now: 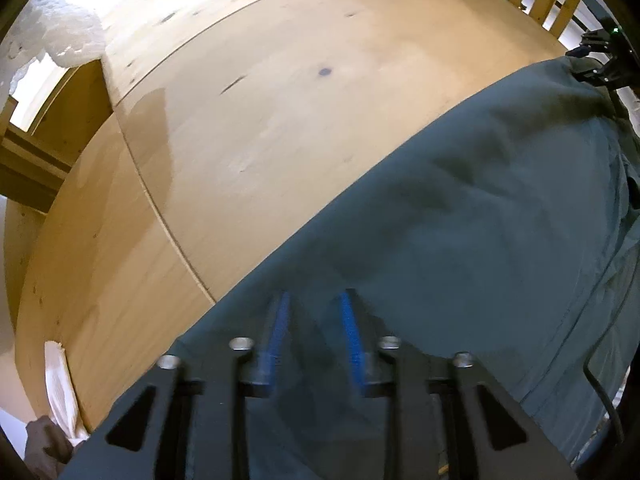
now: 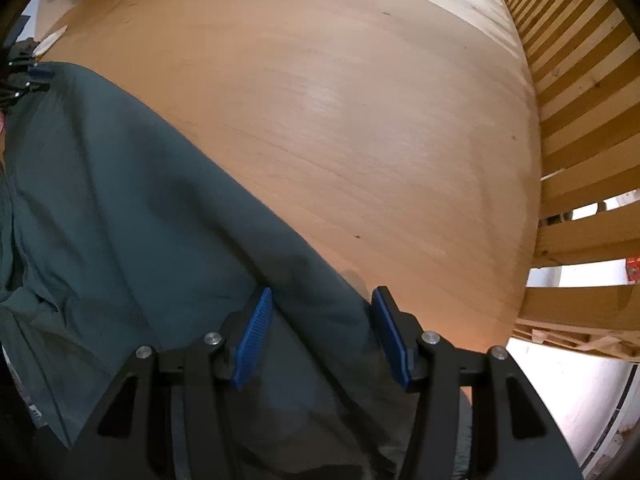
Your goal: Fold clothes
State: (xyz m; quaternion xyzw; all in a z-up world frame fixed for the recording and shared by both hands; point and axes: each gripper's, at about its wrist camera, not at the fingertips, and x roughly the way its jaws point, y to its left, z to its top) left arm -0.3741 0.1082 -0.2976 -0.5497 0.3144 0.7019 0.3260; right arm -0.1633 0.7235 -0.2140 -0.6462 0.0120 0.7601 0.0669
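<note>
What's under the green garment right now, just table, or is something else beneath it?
Only the wooden table shows around the green garment; the cloth lies spread on it. Anything beneath is covered. Both the left gripper and the right gripper are open over its edge.

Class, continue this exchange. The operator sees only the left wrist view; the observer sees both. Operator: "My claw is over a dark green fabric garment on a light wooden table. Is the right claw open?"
Observer: Yes. The right claw is open, with its blue pads apart. The dark green fabric garment lies between them, close to its edge.
Operator: What lies ahead of it?
Observer: Only the light wooden table; no other clothing shows there.
Operator: And to its right?
Observer: A slatted wooden frame runs along that side of the table.
</note>
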